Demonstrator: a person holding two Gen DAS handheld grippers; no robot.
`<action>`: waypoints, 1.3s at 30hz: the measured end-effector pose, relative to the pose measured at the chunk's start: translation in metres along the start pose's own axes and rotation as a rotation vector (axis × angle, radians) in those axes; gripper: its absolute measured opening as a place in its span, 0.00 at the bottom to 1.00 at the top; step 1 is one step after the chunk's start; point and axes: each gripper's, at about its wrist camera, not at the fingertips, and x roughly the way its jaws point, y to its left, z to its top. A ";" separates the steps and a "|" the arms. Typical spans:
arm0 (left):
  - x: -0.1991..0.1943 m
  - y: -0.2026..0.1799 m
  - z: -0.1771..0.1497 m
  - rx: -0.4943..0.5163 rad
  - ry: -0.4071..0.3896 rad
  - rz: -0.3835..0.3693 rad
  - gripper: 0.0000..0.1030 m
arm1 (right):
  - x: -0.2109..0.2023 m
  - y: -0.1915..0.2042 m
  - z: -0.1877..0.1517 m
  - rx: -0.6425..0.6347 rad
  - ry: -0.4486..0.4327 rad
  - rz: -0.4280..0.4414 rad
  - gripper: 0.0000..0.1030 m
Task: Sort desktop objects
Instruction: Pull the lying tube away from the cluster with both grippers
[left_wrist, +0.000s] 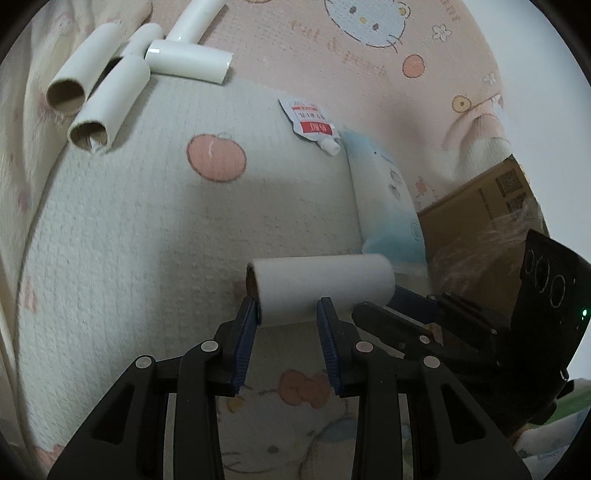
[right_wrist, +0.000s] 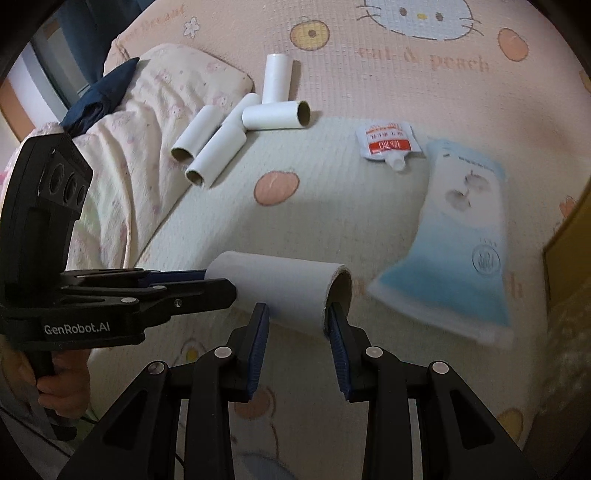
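White cardboard tube (left_wrist: 321, 286) is held at both ends: left gripper (left_wrist: 288, 314) clamps one end, right gripper (right_wrist: 297, 319) pinches the other rim, above a pale blanket (left_wrist: 147, 229).

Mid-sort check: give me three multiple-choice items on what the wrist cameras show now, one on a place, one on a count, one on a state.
1. Where is the red-and-white sachet?
A. In the cardboard box
B. On the mat beside the blue-and-white pouch
C. Among the piled tubes

2. How many white tubes are in the far pile?
A. Three
B. Five
C. Eight

3. What state is the nearest tube in?
A. Lying free on the mat
B. Standing upright
C. Gripped by both grippers

Key: B, the sachet lies by the pouch. B, five show in the far pile. C, the left gripper and right gripper each clamp an end of the nearest tube.
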 end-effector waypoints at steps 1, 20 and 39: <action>0.001 0.001 -0.001 -0.012 0.004 0.000 0.35 | -0.003 0.000 -0.001 -0.004 -0.001 0.003 0.29; -0.014 -0.002 -0.022 -0.053 -0.042 0.063 0.04 | -0.011 -0.006 0.017 -0.092 0.009 -0.213 0.18; -0.003 -0.013 -0.015 0.000 -0.044 0.058 0.04 | 0.003 0.010 0.021 -0.232 0.028 -0.215 0.18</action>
